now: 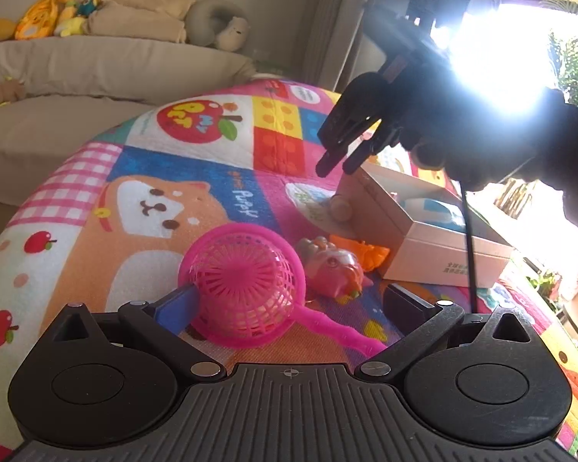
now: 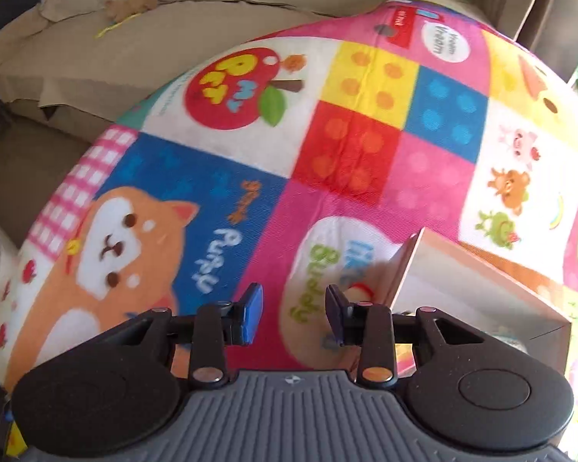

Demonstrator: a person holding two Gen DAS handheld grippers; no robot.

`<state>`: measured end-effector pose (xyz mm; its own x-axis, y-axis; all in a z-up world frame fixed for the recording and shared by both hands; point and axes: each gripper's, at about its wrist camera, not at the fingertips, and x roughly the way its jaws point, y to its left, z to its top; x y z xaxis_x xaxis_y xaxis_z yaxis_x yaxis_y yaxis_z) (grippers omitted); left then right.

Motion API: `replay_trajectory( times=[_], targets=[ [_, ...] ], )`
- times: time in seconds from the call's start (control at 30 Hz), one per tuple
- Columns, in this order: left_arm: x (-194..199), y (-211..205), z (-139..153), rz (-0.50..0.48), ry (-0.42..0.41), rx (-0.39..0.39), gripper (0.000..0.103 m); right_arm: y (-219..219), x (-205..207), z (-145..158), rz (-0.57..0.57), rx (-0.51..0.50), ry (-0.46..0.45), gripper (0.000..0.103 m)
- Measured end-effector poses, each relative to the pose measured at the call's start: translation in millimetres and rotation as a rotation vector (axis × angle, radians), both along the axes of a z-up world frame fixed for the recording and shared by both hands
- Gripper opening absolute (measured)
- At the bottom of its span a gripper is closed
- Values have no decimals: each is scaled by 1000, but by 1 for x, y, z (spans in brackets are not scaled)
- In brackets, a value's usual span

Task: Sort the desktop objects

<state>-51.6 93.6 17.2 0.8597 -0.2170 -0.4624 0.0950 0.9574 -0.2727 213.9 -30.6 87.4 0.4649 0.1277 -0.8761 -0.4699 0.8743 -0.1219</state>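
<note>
A pink plastic scoop net [image 1: 242,285] lies on the colourful play mat [image 1: 196,146] right in front of my left gripper [image 1: 289,308], which is open with its jaws wide on either side of the net. A pink toy animal [image 1: 333,265] and an orange toy [image 1: 360,254] lie just beyond it. An open white box [image 1: 424,227] stands at the right; it also shows in the right wrist view [image 2: 474,288]. My right gripper [image 2: 293,315] is open and empty, held above the mat beside the box's near corner; it shows as a dark shape in the left wrist view [image 1: 333,165].
A small beige round thing [image 1: 341,208] lies by the box's left side. A beige sofa [image 1: 96,65] with cushions and plush toys [image 1: 73,7] runs behind the mat. Strong window glare [image 1: 512,50] washes out the upper right.
</note>
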Motion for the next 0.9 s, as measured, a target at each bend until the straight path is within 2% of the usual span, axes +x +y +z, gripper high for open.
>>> replay_trajectory(
  times=[0.07,0.13,0.33,0.53,0.67,0.8,0.9],
  targets=[
    [1,1,-1,0,2,-7,103,5,18,-17,-42,-90,-22,29],
    [1,3,-1,-1,7,-16,103,12,31,-34,-56,-160,-36,16],
    [-1,5,-1,0,0,-29,103,21,42,-58,-56,-255,-25,15],
    [-1,6,0,5,-7,-31,103,25,2,-54,2,-199,71,15],
    [-5,7,4,-4,-10,-30,103,33,-55,-46,74,-113,149,15],
    [-11,3,7,-14,-7,-21,103,4,-105,-32,144,-19,173,14],
    [-12,-6,10,-40,6,-12,103,-23,-132,-24,156,50,189,15]
  ],
)
